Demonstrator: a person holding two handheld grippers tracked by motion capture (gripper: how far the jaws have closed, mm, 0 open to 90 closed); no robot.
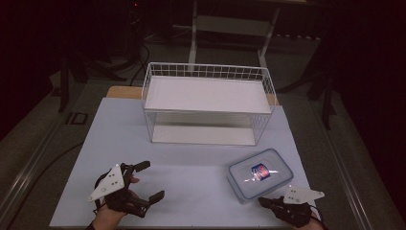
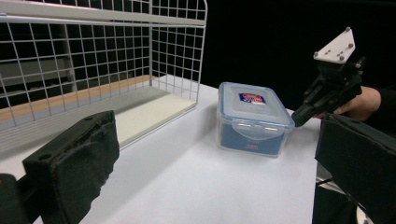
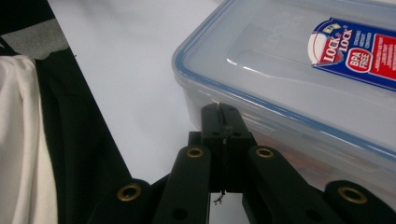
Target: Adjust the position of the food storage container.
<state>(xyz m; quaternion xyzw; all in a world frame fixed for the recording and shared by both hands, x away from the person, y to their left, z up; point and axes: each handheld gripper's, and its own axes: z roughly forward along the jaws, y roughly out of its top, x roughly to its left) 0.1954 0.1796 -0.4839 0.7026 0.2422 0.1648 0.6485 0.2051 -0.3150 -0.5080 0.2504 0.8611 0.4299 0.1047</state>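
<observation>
closed right tool (image 3: 224, 116) touches plastic container (image 3: 299, 79) wall.

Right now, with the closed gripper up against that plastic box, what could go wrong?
The right gripper, jaws shut, meets the plastic box low on its side wall, so a push may slide or tip it instead of gripping it. The box sits near the table's front edge, and the open left gripper is too far to steady it.

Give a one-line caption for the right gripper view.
Right tool, jaws closed, tip against the side wall of a clear lidded container on the white table.
</observation>
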